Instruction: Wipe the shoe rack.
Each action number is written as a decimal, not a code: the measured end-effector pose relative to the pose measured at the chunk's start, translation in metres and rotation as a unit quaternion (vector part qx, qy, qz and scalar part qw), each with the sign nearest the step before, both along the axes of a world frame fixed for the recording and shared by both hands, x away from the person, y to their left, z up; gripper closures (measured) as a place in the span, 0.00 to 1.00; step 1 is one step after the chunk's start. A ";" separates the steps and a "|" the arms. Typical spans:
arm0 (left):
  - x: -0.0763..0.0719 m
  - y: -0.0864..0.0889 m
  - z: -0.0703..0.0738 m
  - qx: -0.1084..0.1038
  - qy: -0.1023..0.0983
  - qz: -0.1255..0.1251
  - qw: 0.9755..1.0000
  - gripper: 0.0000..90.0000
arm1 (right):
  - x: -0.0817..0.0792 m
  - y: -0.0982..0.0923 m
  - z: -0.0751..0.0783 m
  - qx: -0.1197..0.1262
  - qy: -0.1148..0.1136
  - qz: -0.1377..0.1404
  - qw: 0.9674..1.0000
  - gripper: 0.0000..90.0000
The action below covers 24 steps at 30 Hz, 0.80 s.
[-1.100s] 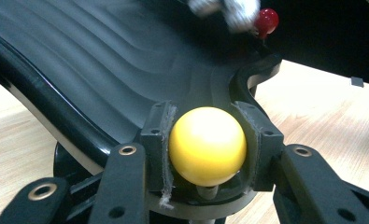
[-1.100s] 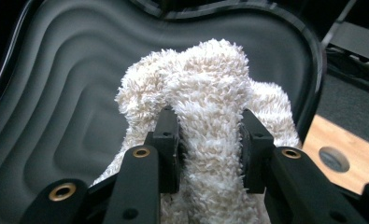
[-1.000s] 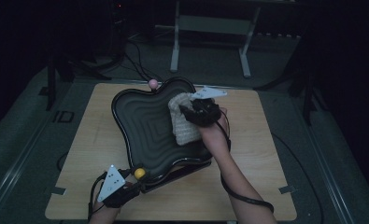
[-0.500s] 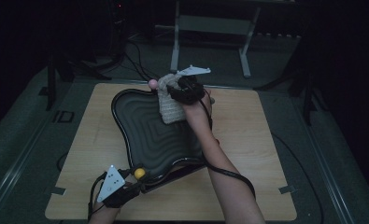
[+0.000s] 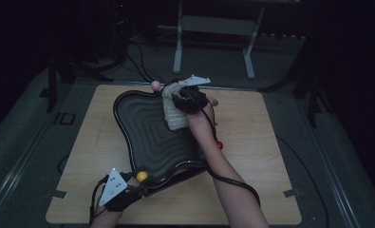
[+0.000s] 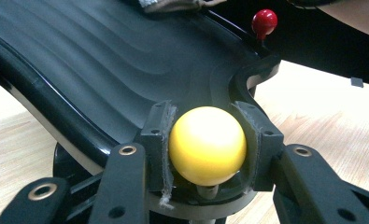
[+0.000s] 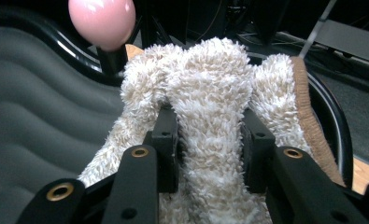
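A black wavy tray lies on the wooden table. It carries ball knobs at its corners: yellow, pink and red. My left gripper at the tray's near corner is shut on the yellow knob, its pads pressing both sides. My right gripper is shut on a fluffy beige cloth that rests on the tray's far part. In the right gripper view the cloth bulges between the jaws, with the pink knob just beyond at upper left.
The red knob stands at the tray's right edge beside my right forearm. Bare table lies left and right of the tray. Behind the table stand a metal frame and loose cables on the dark floor.
My right gripper has slid the cloth leftward and toward the tray's far corner by the pink knob. The left gripper has stayed on the yellow knob.
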State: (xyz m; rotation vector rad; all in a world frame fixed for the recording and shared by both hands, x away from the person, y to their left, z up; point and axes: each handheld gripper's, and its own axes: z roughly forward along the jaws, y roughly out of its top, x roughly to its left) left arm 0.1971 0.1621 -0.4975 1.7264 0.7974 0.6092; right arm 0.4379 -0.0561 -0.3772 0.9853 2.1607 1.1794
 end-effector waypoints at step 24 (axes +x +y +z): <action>0.000 0.000 0.000 -0.001 -0.001 0.000 1.000 0.66 | -0.051 -0.025 -0.030 -0.006 0.016 0.004 1.000 0.73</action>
